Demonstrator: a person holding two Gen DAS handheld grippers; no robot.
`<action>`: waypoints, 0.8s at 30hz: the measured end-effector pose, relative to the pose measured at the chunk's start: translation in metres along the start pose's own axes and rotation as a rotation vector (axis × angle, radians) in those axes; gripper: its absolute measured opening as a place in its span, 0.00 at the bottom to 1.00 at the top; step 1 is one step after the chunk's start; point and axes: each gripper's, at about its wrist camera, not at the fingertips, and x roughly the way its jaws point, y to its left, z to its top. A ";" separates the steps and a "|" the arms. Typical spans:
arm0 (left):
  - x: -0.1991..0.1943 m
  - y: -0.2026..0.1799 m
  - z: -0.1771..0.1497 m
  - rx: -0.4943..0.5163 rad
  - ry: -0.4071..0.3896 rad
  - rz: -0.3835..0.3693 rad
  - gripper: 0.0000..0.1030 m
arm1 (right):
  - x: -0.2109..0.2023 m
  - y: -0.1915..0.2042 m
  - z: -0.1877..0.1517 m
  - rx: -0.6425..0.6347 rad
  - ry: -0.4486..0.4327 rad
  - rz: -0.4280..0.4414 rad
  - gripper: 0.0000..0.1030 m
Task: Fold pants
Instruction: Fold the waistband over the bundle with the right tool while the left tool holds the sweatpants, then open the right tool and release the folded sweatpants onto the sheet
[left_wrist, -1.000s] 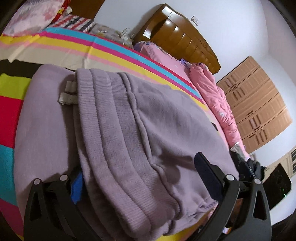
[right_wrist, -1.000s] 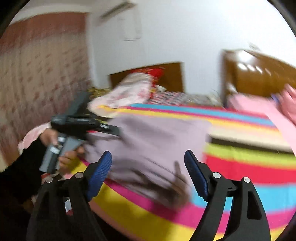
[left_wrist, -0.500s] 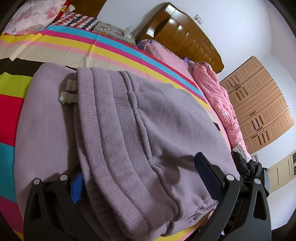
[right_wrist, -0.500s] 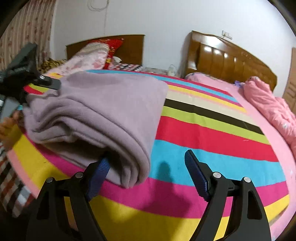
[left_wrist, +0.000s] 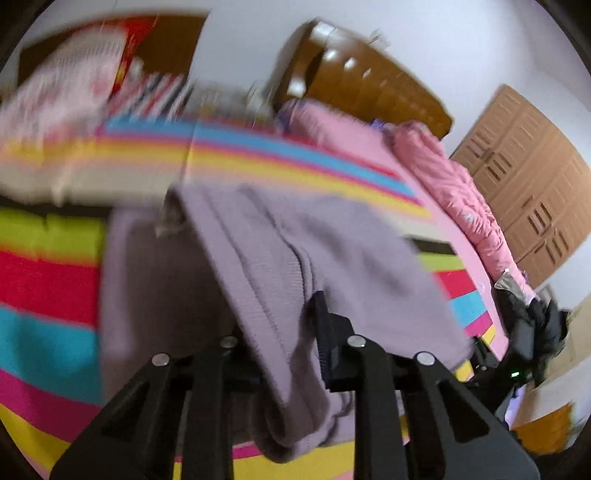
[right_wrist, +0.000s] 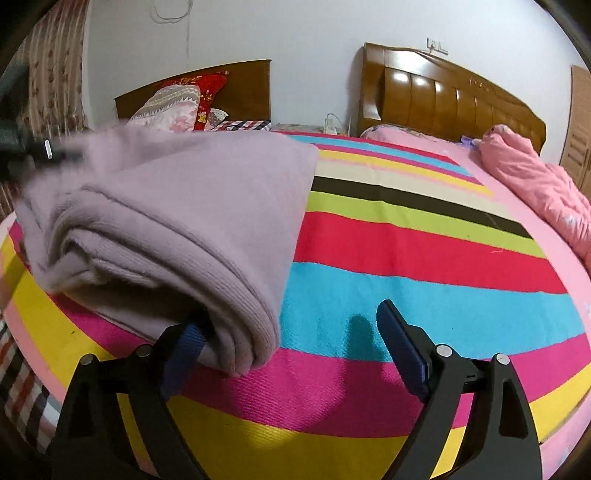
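Left tool (left_wrist: 284, 354): pinched tight on the pants (left_wrist: 295, 258) edge.
Right tool (right_wrist: 291, 343): wide open, holds nothing, pants just beside it.
Risk: a hard pull could undo the fold.

Home bedroom, striped bedspread (right_wrist: 406, 258), 2 wooden headboards (right_wrist: 443, 92), pillows (right_wrist: 173, 107), wooden wardrobe (left_wrist: 524, 177)

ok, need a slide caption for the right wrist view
Right gripper, jaws open, at the edge of the folded lilac pants on a striped bedspread.
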 end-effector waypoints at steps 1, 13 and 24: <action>-0.016 -0.005 0.008 0.020 -0.049 -0.008 0.19 | -0.001 0.000 0.001 -0.001 0.000 -0.007 0.83; -0.005 0.125 -0.045 -0.289 -0.026 -0.011 0.19 | -0.006 0.014 -0.003 -0.094 -0.030 -0.074 0.85; -0.058 0.041 -0.055 -0.098 -0.235 0.360 0.94 | -0.040 0.004 -0.005 -0.097 -0.021 0.119 0.84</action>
